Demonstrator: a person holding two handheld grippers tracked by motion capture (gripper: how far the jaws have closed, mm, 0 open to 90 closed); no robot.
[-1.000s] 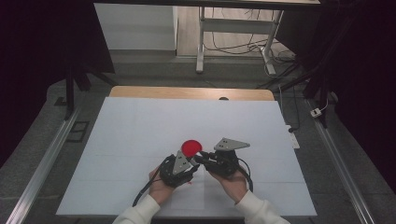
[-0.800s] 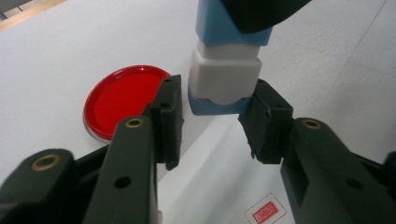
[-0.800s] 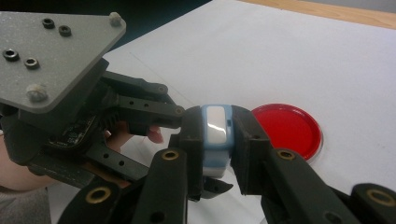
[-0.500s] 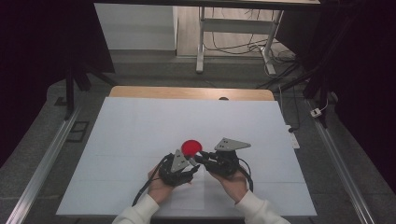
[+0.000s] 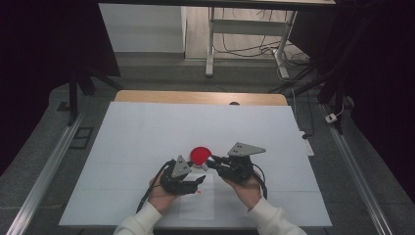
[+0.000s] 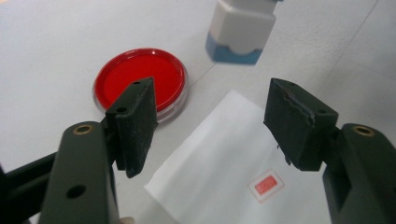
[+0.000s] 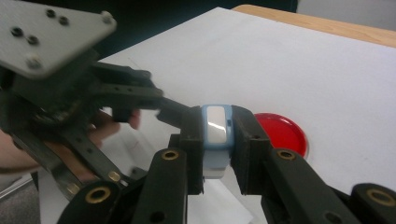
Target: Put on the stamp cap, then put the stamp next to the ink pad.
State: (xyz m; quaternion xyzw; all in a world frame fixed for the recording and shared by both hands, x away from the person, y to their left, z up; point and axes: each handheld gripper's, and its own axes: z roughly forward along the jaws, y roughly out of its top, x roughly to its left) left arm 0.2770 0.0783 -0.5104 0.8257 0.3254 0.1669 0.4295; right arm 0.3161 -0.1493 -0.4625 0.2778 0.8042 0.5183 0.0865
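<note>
A round red ink pad (image 5: pixel 199 154) (image 6: pixel 140 84) lies on the white table. My right gripper (image 5: pixel 209 163) (image 7: pixel 217 140) is shut on a white and blue stamp (image 7: pixel 215 135) (image 6: pixel 240 30), held just above the table beside the pad. My left gripper (image 5: pixel 197 180) (image 6: pixel 210 126) hovers over a white paper sheet (image 5: pixel 198 200) (image 6: pixel 219 158) that bears a small red stamp mark (image 6: pixel 266 185). Its jaws have just been opening and nothing is between them. In the right gripper view the left gripper (image 7: pixel 130 98) sits close on the left.
The white tabletop (image 5: pixel 147 132) ends in a wooden strip (image 5: pixel 195 97) at the far side. Metal rails (image 5: pixel 49 171) run along both sides. Cables (image 5: pixel 147 198) trail from the grippers toward the person.
The left gripper has shifted slightly to the left, away from the stamp, and its jaws stand wider. The right gripper and the stamp kept still.
</note>
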